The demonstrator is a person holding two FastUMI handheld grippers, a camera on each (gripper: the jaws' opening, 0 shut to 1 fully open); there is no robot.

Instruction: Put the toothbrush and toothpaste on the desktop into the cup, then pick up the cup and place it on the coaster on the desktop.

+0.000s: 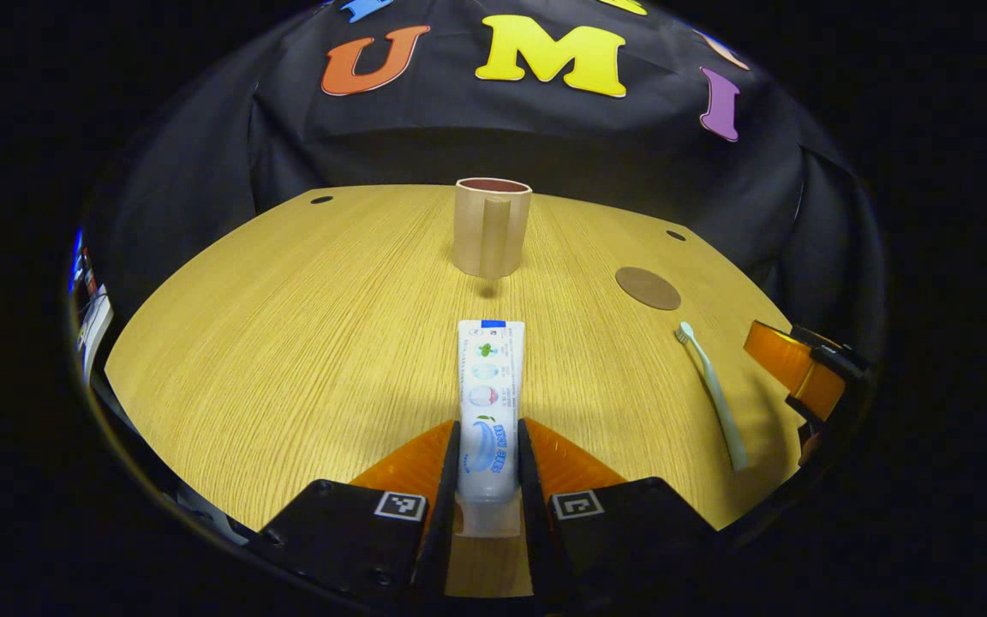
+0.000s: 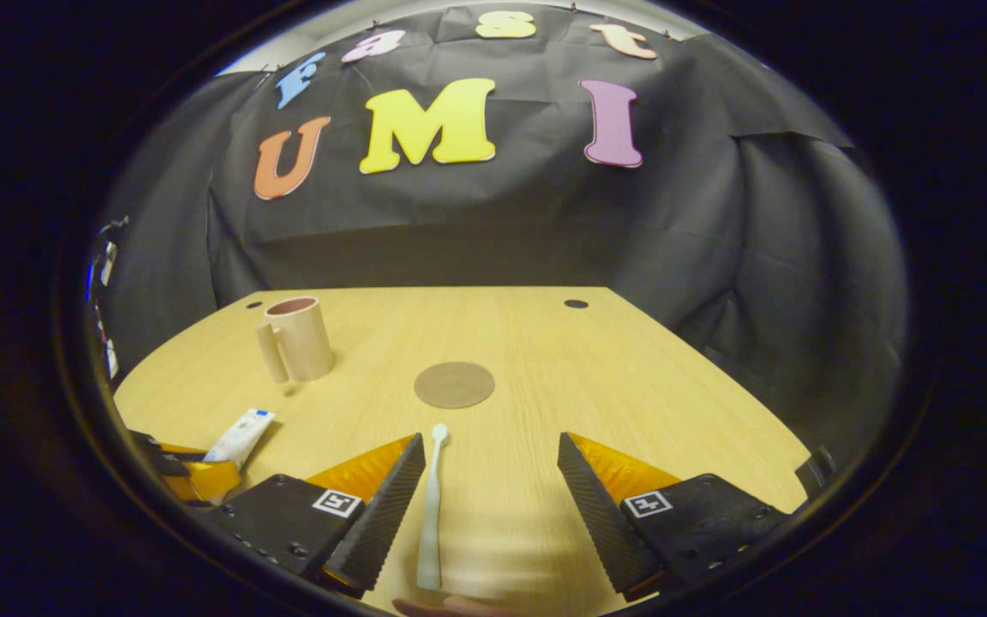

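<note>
A white toothpaste tube (image 1: pixel 490 403) lies lengthwise along the wooden desktop (image 1: pixel 288 343), cap end toward me, and my left gripper (image 1: pixel 489 458) is shut on its near part with both fingers against its sides. A tan cup (image 1: pixel 492 227) with its handle facing me stands upright straight ahead. In the right gripper view the pale toothbrush (image 2: pixel 432 506) lies on the desktop between the fingers of my open right gripper (image 2: pixel 491 467), close to the left finger, head pointing away. The round brown coaster (image 2: pixel 454 385) lies just beyond the brush head, and the cup (image 2: pixel 298 338) stands at the far left.
In the left gripper view the coaster (image 1: pixel 648 288) and toothbrush (image 1: pixel 714 396) lie to the right, with the right gripper (image 1: pixel 802 368) beside the brush. The left gripper (image 2: pixel 194 476) holding the toothpaste (image 2: pixel 241 435) shows low on the left in the right gripper view. Black cloth walls surround the desktop's far edges.
</note>
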